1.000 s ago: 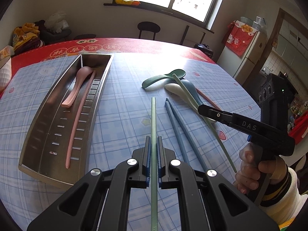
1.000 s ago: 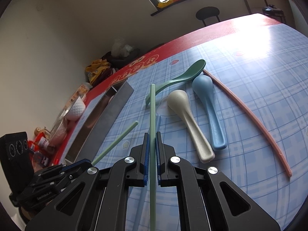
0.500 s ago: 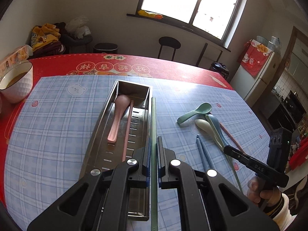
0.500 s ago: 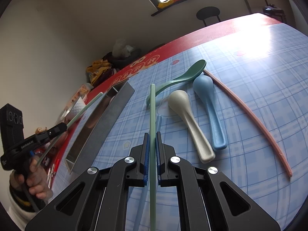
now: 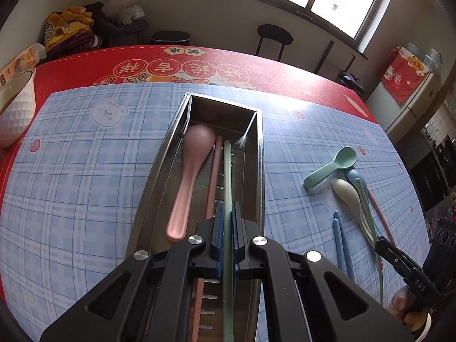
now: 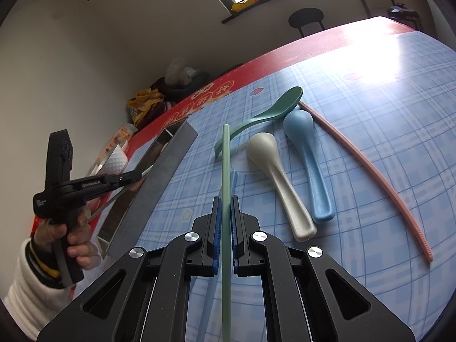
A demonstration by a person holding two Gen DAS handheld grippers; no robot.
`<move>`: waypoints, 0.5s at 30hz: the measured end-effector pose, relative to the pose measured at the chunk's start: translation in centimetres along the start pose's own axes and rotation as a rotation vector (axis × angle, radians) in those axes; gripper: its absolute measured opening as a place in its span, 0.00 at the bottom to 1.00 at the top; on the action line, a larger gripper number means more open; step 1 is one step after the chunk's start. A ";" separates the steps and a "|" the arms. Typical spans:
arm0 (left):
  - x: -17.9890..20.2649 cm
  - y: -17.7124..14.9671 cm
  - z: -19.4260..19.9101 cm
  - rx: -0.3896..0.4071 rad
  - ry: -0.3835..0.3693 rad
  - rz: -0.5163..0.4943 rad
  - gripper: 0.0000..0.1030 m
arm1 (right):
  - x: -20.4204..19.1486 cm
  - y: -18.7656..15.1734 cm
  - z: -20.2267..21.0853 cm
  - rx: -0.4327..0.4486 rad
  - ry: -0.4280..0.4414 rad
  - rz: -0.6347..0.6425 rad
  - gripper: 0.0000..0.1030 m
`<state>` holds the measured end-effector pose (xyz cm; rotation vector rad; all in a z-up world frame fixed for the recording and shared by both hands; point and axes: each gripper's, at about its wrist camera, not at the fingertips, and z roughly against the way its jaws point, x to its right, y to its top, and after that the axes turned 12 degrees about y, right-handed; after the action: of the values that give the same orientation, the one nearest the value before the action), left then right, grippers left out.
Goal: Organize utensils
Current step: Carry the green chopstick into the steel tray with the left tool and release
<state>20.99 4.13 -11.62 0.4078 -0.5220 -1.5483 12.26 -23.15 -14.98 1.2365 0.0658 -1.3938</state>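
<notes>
- From the left wrist view, the left gripper (image 5: 227,222) is clamped on a green chopstick (image 5: 227,176) and holds it over the metal tray (image 5: 159,176), which stands on the table (image 5: 85,171).
- Only this view looks into the tray: a pink spoon (image 5: 188,176) and a pink chopstick (image 5: 212,182) lie inside it, side by side, left of the held chopstick.
- To the right on the table lie a green spoon (image 5: 330,168), a beige spoon (image 5: 346,193), a blue spoon (image 5: 354,175) and two blue chopsticks (image 5: 339,242).
- From the right wrist view, the tray (image 6: 159,176) shows only its outer wall; its contents are hidden.
- This view shows a hand (image 6: 71,233) in a white sleeve that grips the left gripper's handle.
- The right gripper (image 6: 225,228) is clamped on a second green chopstick (image 6: 226,171), above the table.
- Further right a second pink chopstick (image 6: 370,171) lies clearly on the cloth, apart from the spoons; the left view shows it only partly.
</notes>
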 end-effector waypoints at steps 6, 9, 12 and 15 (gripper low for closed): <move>0.6 -0.1 -0.5 -0.017 0.010 -0.027 0.05 | 0.0 0.0 0.0 -0.001 0.000 -0.001 0.06; 0.7 -0.3 -0.9 -0.029 0.015 -0.038 0.05 | 0.0 0.0 0.0 -0.002 0.000 -0.002 0.06; 0.9 -0.6 -1.2 -0.042 0.019 -0.046 0.05 | 0.0 0.0 -0.1 -0.002 0.001 -0.002 0.06; 0.9 -0.7 -1.3 -0.048 0.022 -0.051 0.05 | 0.0 0.0 0.0 -0.003 0.001 -0.001 0.06</move>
<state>21.07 3.12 -13.03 0.4039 -0.4597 -1.6008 12.29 -23.18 -15.00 1.2350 0.0688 -1.3941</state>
